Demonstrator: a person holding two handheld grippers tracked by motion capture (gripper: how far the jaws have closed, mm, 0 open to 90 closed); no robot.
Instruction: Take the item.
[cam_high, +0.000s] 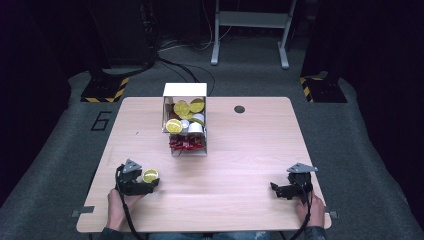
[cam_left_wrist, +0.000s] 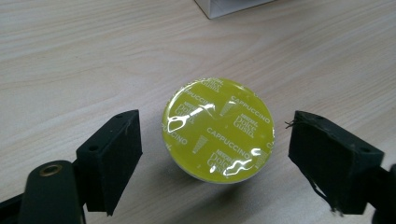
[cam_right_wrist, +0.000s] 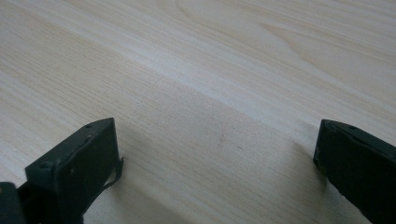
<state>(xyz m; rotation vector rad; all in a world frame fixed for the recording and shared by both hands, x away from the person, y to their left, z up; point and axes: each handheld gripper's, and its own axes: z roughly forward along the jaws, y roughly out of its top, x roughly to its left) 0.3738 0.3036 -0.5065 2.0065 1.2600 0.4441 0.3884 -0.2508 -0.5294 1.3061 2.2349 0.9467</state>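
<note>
A yellow-green coffee capsule (cam_left_wrist: 217, 129) printed "Cappuccino" rests lid-up on the wooden table (cam_high: 240, 150). My left gripper (cam_left_wrist: 224, 161) stands open around it, one jaw on each side with a gap to the capsule on both. From above, that capsule (cam_high: 150, 175) sits at the tip of my left gripper (cam_high: 146, 182) near the front left. My right gripper (cam_right_wrist: 215, 163) is open over bare wood, with nothing between its jaws; in the high view my right gripper (cam_high: 279, 190) lies at the front right.
A white open box (cam_high: 184, 120) stands at the table's back middle, holding several yellow and white capsules with red packets at its front. Its corner (cam_left_wrist: 229, 7) shows beyond the capsule. A round cable hole (cam_high: 239, 109) lies to its right.
</note>
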